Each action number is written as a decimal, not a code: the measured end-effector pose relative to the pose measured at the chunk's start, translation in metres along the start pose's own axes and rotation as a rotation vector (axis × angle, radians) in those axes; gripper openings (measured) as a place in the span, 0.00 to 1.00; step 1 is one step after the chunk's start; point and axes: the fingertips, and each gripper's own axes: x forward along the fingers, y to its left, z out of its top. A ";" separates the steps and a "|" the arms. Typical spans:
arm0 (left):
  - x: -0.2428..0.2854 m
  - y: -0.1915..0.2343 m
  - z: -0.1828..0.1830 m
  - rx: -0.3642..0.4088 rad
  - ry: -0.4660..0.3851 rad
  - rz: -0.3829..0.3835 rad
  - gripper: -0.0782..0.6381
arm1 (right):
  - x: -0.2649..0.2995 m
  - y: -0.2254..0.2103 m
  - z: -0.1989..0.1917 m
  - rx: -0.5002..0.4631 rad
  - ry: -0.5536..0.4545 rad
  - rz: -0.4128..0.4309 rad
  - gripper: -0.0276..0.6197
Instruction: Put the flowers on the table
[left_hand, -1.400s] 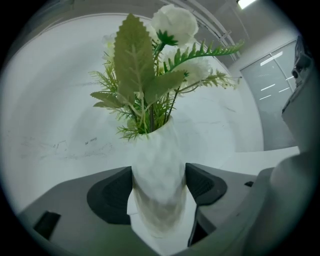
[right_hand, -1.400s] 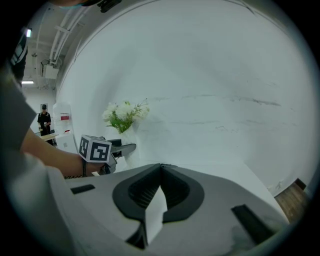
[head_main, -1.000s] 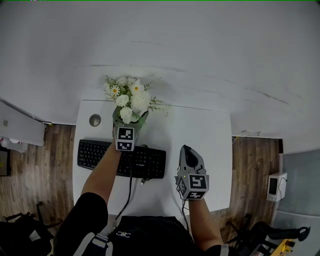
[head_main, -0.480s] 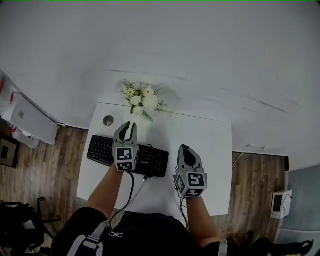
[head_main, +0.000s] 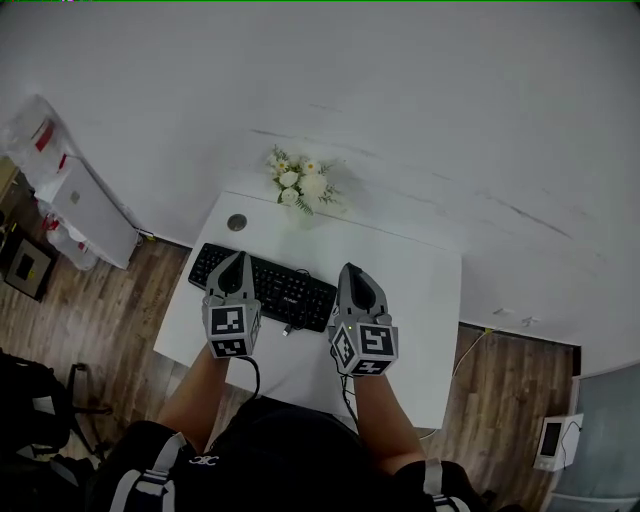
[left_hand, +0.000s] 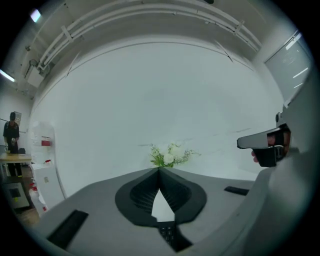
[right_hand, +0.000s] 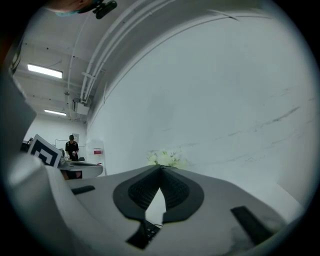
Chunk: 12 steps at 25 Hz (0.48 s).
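A bunch of white flowers with green leaves (head_main: 301, 183) stands at the far edge of the white table (head_main: 420, 300), against the wall. The flowers (left_hand: 170, 155) show just past the jaw tips in the left gripper view, and the flowers (right_hand: 164, 158) likewise in the right gripper view. My left gripper (head_main: 235, 270) hovers over the keyboard's left end, shut and holding nothing. To its right, the right gripper (head_main: 354, 277) is also shut and holds nothing. Both are well short of the flowers.
A black keyboard (head_main: 272, 288) lies across the table's middle, its cable running to the front edge. A round grey cable hole (head_main: 236, 222) sits at the table's far left corner. A white cabinet (head_main: 85, 205) stands left of the table on the wood floor.
The left gripper let go of the flowers, drew back over the keyboard and shut. The flowers stay at the table's far edge. The right gripper moved slightly forward and left.
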 end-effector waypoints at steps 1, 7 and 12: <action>-0.013 0.001 0.003 0.004 0.000 0.009 0.11 | -0.004 0.005 0.004 -0.012 -0.009 0.013 0.05; -0.061 0.003 0.011 -0.014 -0.019 0.038 0.11 | -0.020 0.025 0.017 -0.018 -0.035 0.075 0.05; -0.071 -0.001 0.017 -0.026 -0.025 0.056 0.11 | -0.026 0.032 0.022 -0.021 -0.032 0.101 0.05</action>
